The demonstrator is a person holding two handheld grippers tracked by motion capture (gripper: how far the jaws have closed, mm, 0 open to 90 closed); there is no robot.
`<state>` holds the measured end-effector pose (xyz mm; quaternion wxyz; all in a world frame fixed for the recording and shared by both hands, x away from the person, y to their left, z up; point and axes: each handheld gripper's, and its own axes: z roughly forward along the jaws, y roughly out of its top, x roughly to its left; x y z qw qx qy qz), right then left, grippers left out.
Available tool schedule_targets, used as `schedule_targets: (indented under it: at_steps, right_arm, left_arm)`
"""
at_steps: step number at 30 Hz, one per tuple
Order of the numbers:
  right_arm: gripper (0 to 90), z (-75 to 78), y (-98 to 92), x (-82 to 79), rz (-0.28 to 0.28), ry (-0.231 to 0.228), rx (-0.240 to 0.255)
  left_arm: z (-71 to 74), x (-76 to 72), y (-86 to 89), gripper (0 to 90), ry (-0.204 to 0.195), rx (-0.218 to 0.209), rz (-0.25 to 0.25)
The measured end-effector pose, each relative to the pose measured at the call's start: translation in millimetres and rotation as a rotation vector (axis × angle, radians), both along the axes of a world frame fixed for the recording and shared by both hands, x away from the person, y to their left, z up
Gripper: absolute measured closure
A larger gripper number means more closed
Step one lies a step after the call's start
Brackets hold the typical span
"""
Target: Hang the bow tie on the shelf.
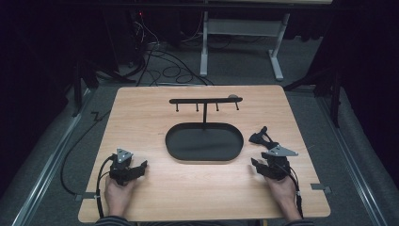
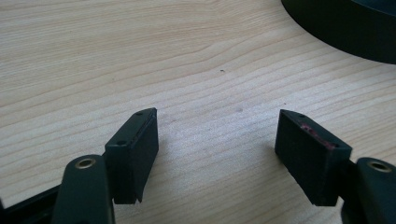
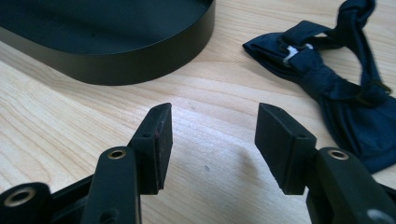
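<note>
Seen from the high view, a black oval tray (image 1: pixel 203 141) lies at the middle of the wooden surface (image 1: pixel 141 108), and it serves as the landmark here. From the tray's far side a thin post rises to a black hanger bar (image 1: pixel 205 100) with small pegs below it. A dark bow tie (image 1: pixel 261 137) lies on the surface just beside the tray's right end, apart from its rim. The right tool (image 1: pixel 261 166) rests near the tray's right end on the near side, close to the bow tie but not touching it, held by the person's right hand (image 1: pixel 281 188). The left tool (image 1: pixel 136 169) sits to the near left of the tray, well apart from the bow tie, held by the left hand (image 1: pixel 117 193).

In the left gripper view, the left tool (image 2: pixel 217 140) has its jaws spread wide over bare wood with nothing between them. The tray's dark wall (image 2: pixel 345 28) curves across the top right corner.

In the right gripper view, the right tool (image 3: pixel 212 140) also stands wide apart and empty above the surface. The tray (image 3: pixel 116 56) lies ahead to the upper left, and the navy bow tie (image 3: pixel 327 79), with its strap looped at the far end, lies to the right of the tray, just beyond the right-hand jaw and not touching it.
</note>
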<state>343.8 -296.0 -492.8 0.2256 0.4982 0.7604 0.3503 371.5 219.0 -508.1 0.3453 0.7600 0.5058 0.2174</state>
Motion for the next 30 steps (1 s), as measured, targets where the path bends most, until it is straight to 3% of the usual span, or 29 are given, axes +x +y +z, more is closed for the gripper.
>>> schedule_targets:
  at_steps: [15,30]
  right_arm:
    - [48.5,9.5,-18.3,-9.9,-0.056,-0.029,0.018]
    - [48.1,24.2,-40.4,-7.8,-0.124,-0.069,0.056]
  left_arm:
    - [0.0,0.0,0.0,30.7,0.0,0.0,0.0]
    - [0.0,0.0,0.0,30.7,0.0,0.0,0.0]
